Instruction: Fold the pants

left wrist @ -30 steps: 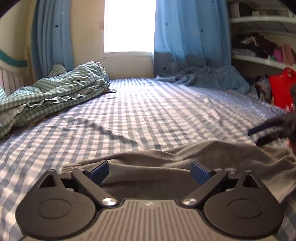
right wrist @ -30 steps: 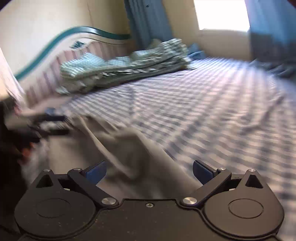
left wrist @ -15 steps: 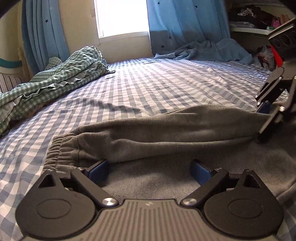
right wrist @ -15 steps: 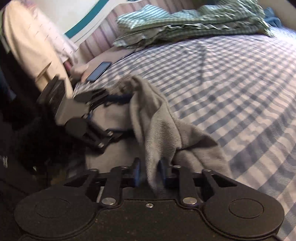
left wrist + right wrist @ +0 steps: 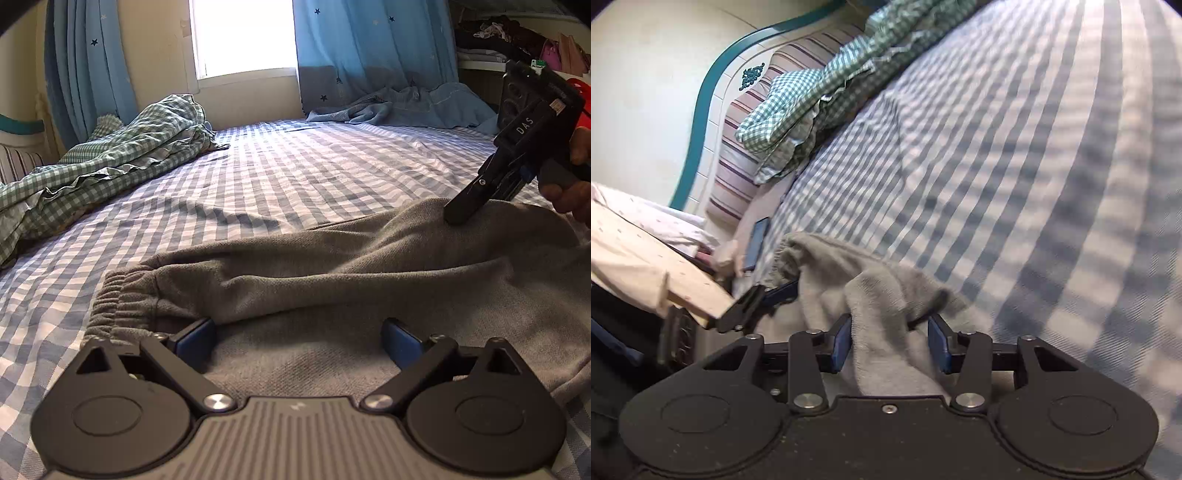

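Grey pants point(image 5: 369, 266) lie across the blue check bed sheet point(image 5: 295, 166), with the elastic waistband point(image 5: 122, 299) at the left. My left gripper point(image 5: 295, 339) stands open just above the cloth by the waistband, holding nothing. It also shows at the left of the right wrist view, left gripper point(image 5: 775, 295). My right gripper point(image 5: 890, 343) has its jaws half apart and opening. A raised fold of the pants point(image 5: 882, 306) stands between them; the right pad is clear of it. In the left wrist view the right gripper point(image 5: 458, 214) points down onto the pants.
A green check quilt point(image 5: 110, 166) is heaped at the far left by the headboard point(image 5: 701, 92). A phone point(image 5: 757, 240) lies near the bed's edge. Blue cloth point(image 5: 406, 107) lies below the curtains. A hand point(image 5: 569, 192) holds the right gripper.
The right gripper came in over the pants, shut on a fold of cloth, then partly opened while rolling. The left gripper sank onto the pants, then kept still.
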A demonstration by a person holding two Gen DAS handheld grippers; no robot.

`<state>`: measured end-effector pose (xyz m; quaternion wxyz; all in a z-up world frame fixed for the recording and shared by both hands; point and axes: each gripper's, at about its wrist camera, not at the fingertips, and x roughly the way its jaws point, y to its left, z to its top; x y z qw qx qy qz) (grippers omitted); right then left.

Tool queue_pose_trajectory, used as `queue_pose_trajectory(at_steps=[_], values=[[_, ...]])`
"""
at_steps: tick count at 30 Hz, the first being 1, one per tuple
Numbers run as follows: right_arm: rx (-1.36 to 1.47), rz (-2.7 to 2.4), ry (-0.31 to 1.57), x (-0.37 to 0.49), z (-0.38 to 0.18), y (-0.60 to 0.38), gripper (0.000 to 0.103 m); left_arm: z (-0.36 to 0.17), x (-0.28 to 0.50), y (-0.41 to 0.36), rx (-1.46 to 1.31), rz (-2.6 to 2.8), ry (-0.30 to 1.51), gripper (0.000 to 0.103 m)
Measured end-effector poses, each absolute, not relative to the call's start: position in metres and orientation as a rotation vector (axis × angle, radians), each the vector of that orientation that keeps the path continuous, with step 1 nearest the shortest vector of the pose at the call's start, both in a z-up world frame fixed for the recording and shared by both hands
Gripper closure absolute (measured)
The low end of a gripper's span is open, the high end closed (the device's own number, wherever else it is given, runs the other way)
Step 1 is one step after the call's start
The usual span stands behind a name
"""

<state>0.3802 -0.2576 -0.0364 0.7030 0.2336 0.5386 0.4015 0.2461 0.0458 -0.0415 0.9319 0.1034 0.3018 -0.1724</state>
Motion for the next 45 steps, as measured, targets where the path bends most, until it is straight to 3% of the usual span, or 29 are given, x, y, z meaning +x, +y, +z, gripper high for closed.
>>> queue_pose_trajectory(at_steps=[3,5,8,9,11,12,20,27,30,32,37,39,41,45], values=[[0.676,0.961,1.264,0.385,-0.046,-0.251,0.052,-0.042,0.246,0.045,0.215,-0.353,0.621,0.004],[0.748,0.938,1.266,0.389,-0.049,-0.250,0.044,-0.042,0.247,0.046,0.211,-0.356,0.623,0.004],[0.878,0.845,1.266,0.403,-0.057,-0.257,0.044,-0.042,0.247,0.046,0.212,-0.355,0.624,0.004],[0.916,0.807,1.270,0.407,-0.062,-0.258,0.047,-0.042,0.247,0.046,0.210,-0.356,0.625,0.004],[0.907,0.710,1.264,0.411,-0.063,-0.262,0.090,-0.042,0.248,0.046,0.211,-0.356,0.628,0.004],[0.887,0.668,1.250,0.412,-0.063,-0.263,0.094,-0.043,0.249,0.046,0.214,-0.355,0.631,0.004],[0.844,0.653,1.099,0.416,-0.039,-0.266,0.100,-0.044,0.252,0.047,0.196,-0.359,0.635,0.004],[0.756,0.604,1.140,0.427,-0.076,-0.266,0.100,-0.039,0.252,0.053,0.187,-0.378,0.636,0.003],[0.632,0.646,1.104,0.421,-0.059,-0.264,0.092,-0.022,0.243,0.066,0.163,-0.367,0.610,0.003],[0.451,0.597,1.050,0.413,-0.038,-0.263,0.057,-0.008,0.240,0.079,0.116,-0.348,0.586,0.002],[0.079,0.513,0.840,0.372,0.008,-0.242,0.053,0.006,0.268,0.078,0.166,-0.216,0.598,0.001],[-0.064,0.510,0.745,0.349,0.016,-0.214,0.046,-0.003,0.290,0.074,0.224,-0.155,0.658,0.001],[-0.203,0.531,0.671,0.327,0.014,-0.185,0.040,-0.021,0.309,0.078,0.258,-0.103,0.718,0.001],[-0.411,0.417,0.703,0.329,-0.025,-0.166,0.042,-0.039,0.319,0.106,0.137,-0.122,0.746,0.000]])
